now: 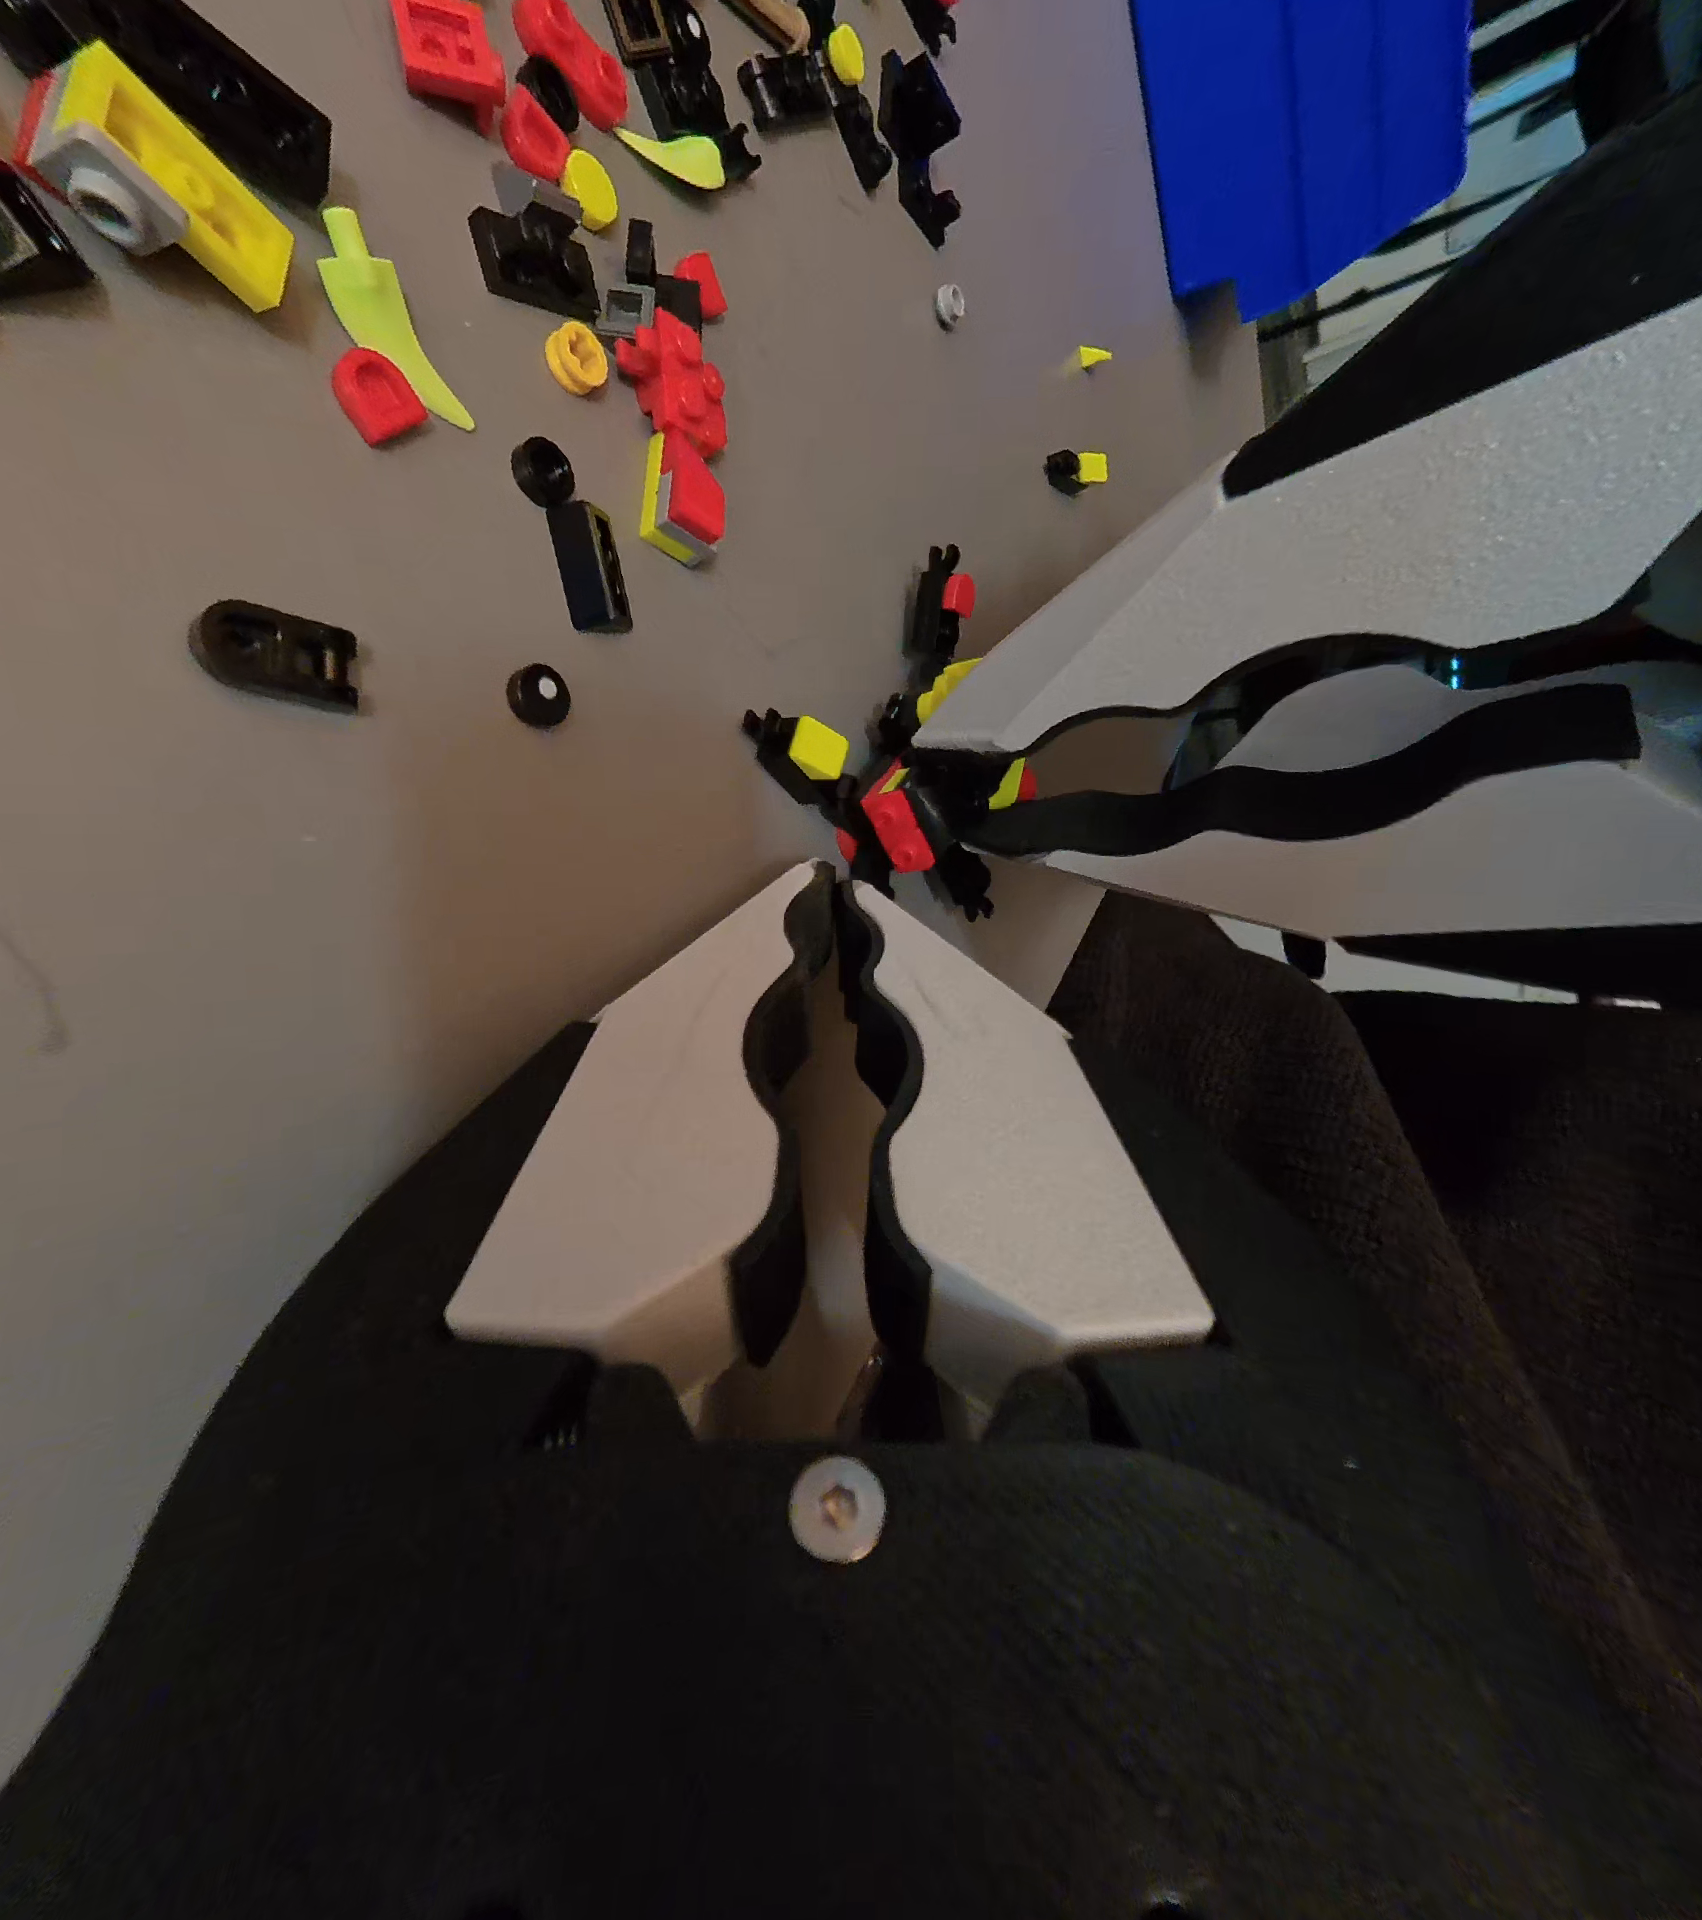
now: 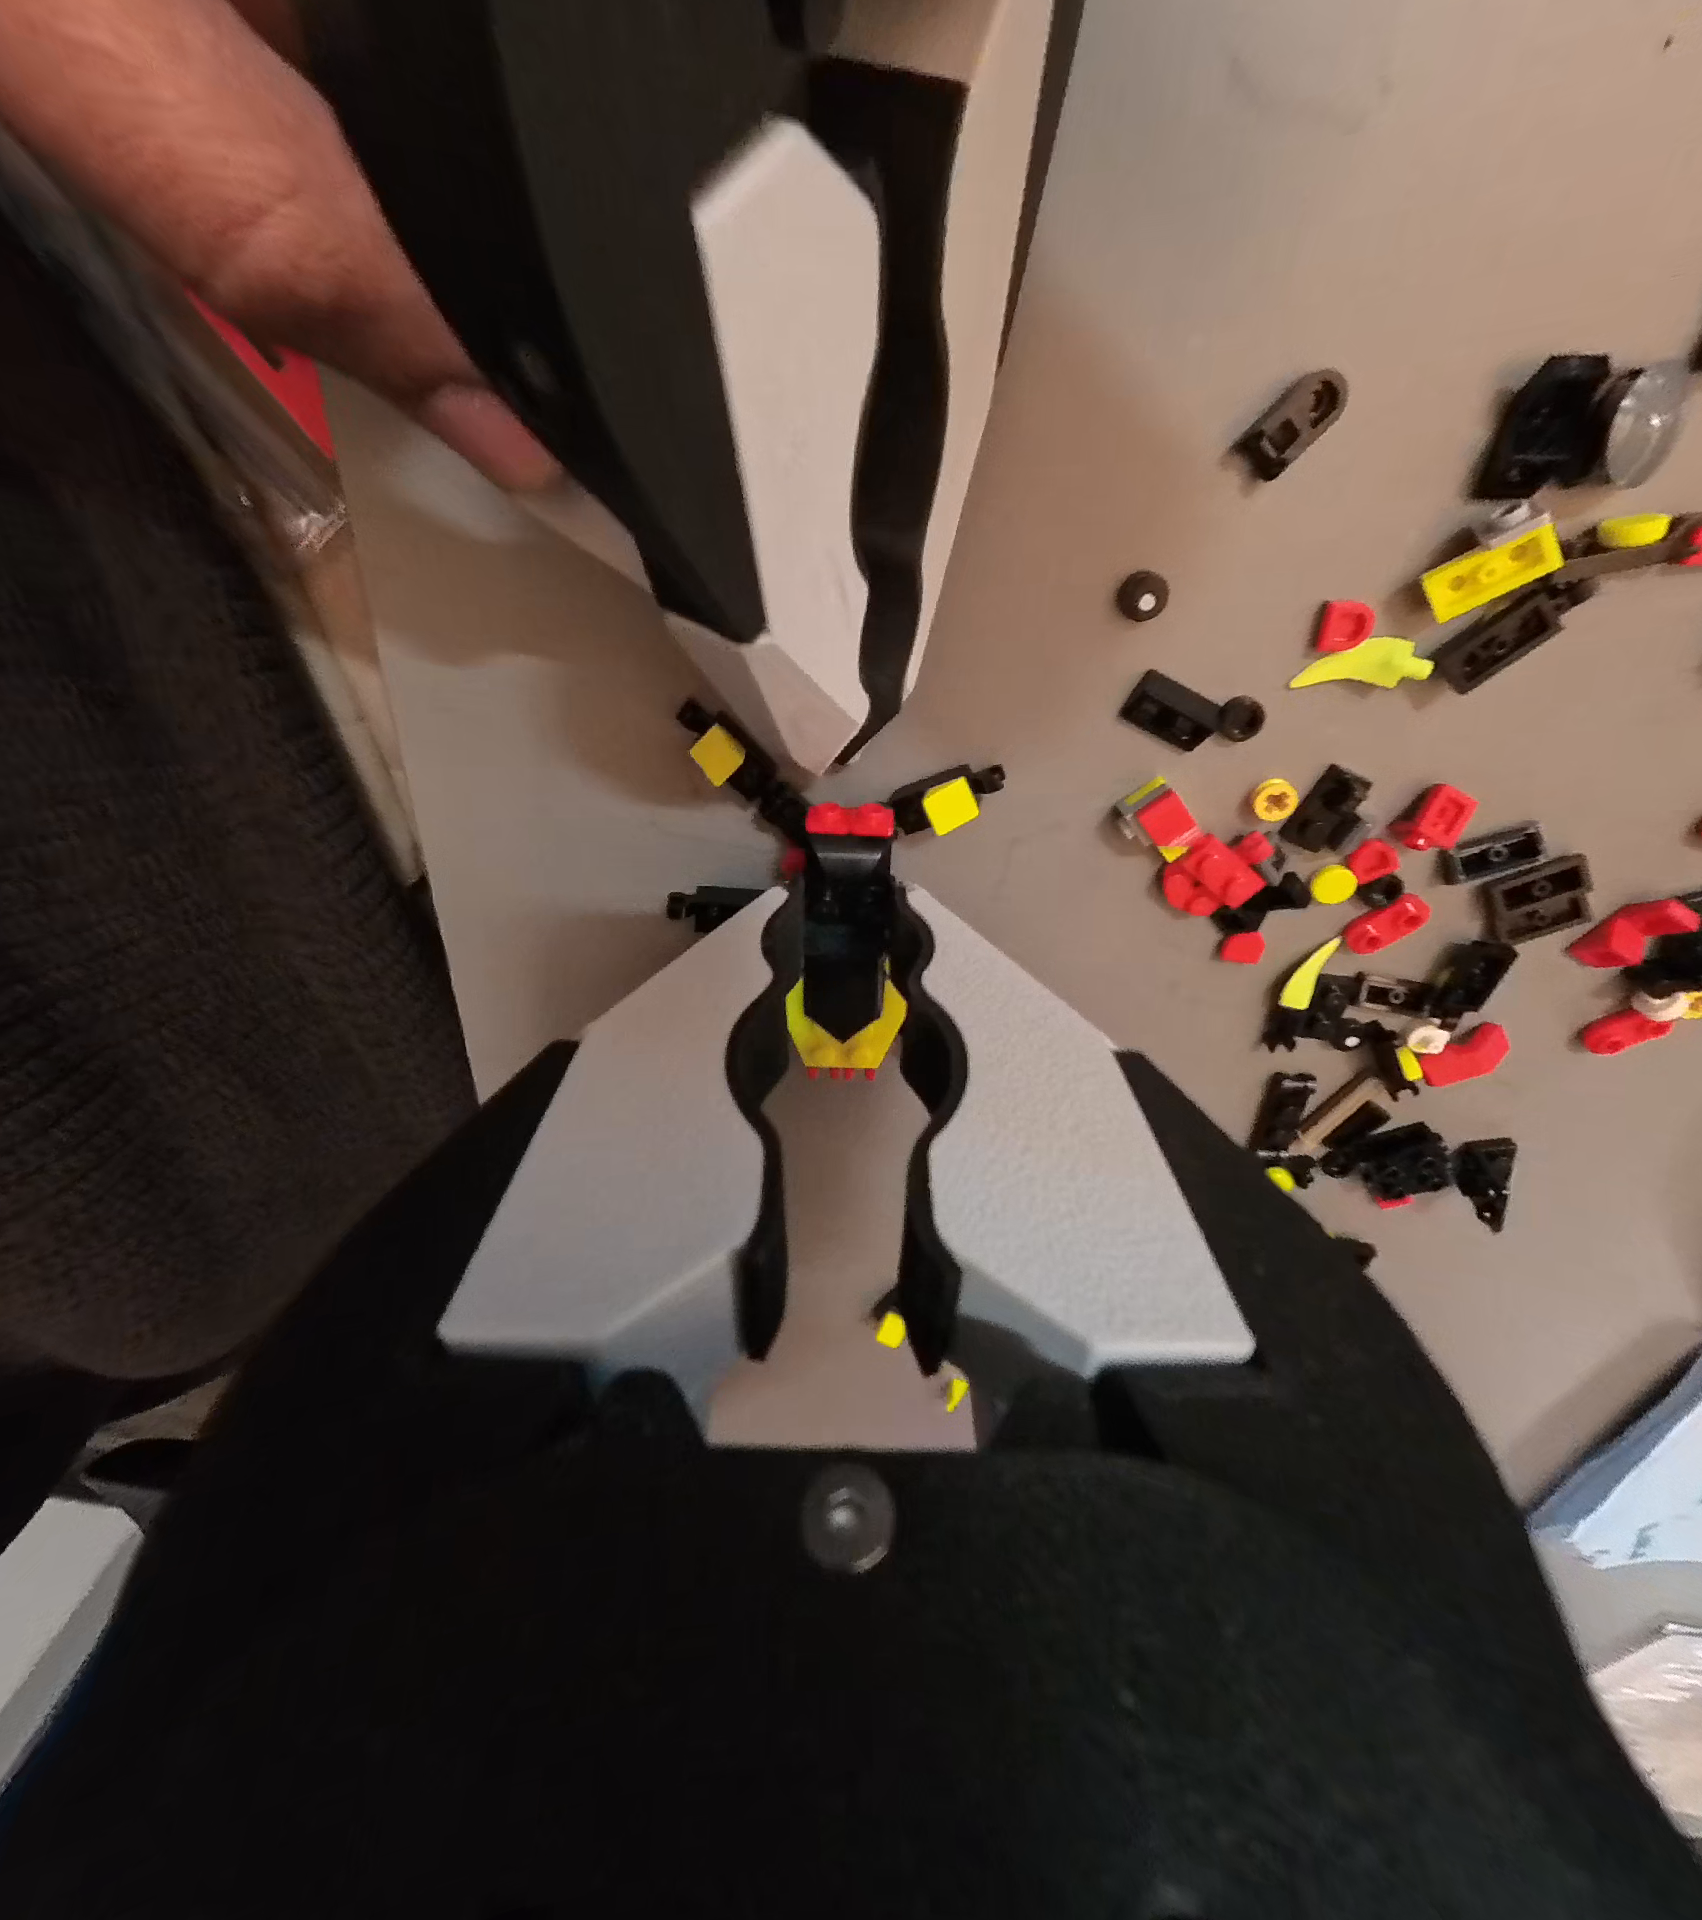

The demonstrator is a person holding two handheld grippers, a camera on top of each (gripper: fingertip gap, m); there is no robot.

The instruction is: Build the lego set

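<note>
Lying scattered at left on grey table (image 1: 151, 883): loose lego pieces (image 1: 556, 312), red, yellow, black. Left gripper (image 1: 839, 878) pinched closed, tips together, empty, just beside the small model (image 1: 894, 821). Right gripper (image 2: 842, 904) clamped on that black, red and yellow model (image 2: 842, 956), held just over the table. Farther right, more pieces (image 2: 1398, 883), booklet (image 2: 1678, 1475).

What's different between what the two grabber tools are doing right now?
The right gripper is shut on the small black, red and yellow lego model, which sits between its fingers. The left gripper is closed too, but nothing shows between its fingers; its tips sit right beside the model. The right one comes in along the model's body, the left from its side. Both have pale fingers with wavy black pads.
</note>
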